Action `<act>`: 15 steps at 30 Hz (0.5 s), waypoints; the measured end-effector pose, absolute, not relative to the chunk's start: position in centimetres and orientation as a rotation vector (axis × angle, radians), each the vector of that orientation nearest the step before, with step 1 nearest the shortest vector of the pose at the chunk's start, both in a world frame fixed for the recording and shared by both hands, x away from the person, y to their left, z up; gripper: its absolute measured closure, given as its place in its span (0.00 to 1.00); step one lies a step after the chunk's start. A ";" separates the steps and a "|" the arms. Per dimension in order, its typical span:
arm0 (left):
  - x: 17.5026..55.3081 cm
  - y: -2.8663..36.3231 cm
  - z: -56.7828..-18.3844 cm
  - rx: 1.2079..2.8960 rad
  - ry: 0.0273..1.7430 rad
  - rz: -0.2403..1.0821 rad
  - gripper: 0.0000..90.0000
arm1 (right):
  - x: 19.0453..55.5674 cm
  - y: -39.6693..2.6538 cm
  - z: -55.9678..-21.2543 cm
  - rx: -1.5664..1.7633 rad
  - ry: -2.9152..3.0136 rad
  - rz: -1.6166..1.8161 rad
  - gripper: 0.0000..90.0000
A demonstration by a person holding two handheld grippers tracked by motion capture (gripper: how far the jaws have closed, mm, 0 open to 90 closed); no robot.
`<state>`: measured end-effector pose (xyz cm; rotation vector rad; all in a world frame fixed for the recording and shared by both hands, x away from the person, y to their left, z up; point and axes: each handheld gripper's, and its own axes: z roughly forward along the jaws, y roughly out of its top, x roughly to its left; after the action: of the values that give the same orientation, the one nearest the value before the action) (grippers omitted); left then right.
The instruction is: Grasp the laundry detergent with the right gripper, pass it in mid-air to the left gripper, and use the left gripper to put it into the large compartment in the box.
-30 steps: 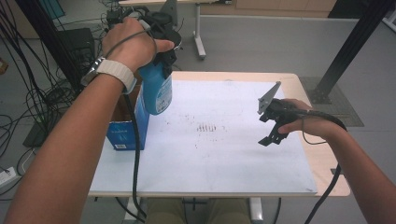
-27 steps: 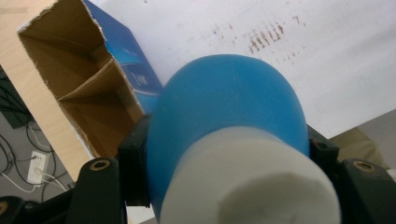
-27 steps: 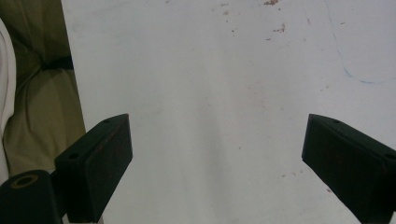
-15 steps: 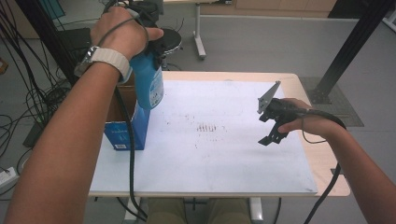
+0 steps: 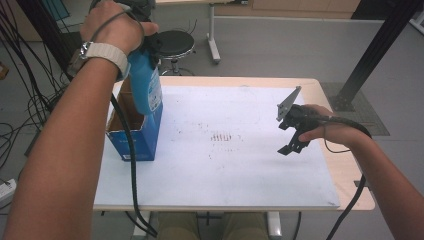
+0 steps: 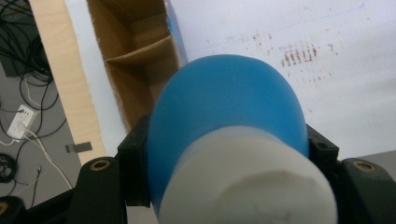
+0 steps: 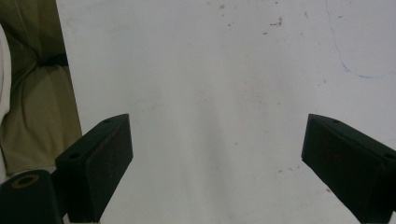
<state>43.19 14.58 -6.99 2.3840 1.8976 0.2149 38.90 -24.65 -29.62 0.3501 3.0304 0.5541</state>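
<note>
The left gripper (image 5: 145, 47) is closed on a blue bottle (image 5: 146, 85) with a white cap (image 6: 252, 186), and it holds the bottle in the air above a blue cardboard box (image 5: 135, 135). In the high view the bottle hangs with its bottom down, a little tilted, and its lower end is over the open top of the box; I cannot tell if it touches the box wall. The box stands at the left edge of the table (image 5: 345, 170), on a white sheet (image 5: 240, 170) that covers most of the table top. In the left gripper view the two black jaws press on both sides of the bottle just under the cap, and behind the bottle the brown inside of the box is seen, with one divider across it. The right gripper (image 5: 292, 142) is at the right side of the table, well apart from the bottle and the box, and the right hand (image 5: 325, 131) holds it low over the sheet. Its jaws stand wide open with nothing between them; in the right gripper view there is bare white sheet between the two jaws. The sheet has some small dark red marks (image 5: 220, 136) near its middle. A black cable (image 5: 131, 170) hangs down from the left gripper along the near side of the box. Beyond the far edge of the table stands a round black stool (image 5: 172, 42) on the grey floor.
</note>
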 end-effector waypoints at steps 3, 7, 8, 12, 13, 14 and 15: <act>43.2 15.2 -6.8 2.360 1.921 0.221 0.41 | 38.9 -24.7 -29.8 0.356 3.030 0.554 0.10; 43.3 16.0 -6.7 2.330 1.953 0.231 0.41 | 39.0 -24.6 -29.8 0.357 3.029 0.555 0.10; 43.3 16.2 -6.7 2.324 1.961 0.236 0.41 | 39.0 -24.6 -29.9 0.358 3.030 0.555 0.10; 43.3 17.1 -6.8 2.301 1.983 0.237 0.41 | 39.1 -24.5 -29.9 0.360 3.029 0.557 0.10; 43.3 17.3 -6.9 2.292 1.990 0.236 0.41 | 39.1 -24.5 -29.9 0.361 3.030 0.553 0.10; 43.4 17.5 -6.9 2.291 1.992 0.237 0.41 | 39.2 -24.5 -29.9 0.363 3.029 0.553 0.10; 43.4 17.6 -7.0 2.283 1.996 0.241 0.41 | 39.2 -24.5 -30.0 0.363 3.031 0.553 0.10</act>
<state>43.37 17.62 -6.97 2.2830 1.9963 0.2412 39.17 -24.53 -29.97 0.3633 3.0306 0.5530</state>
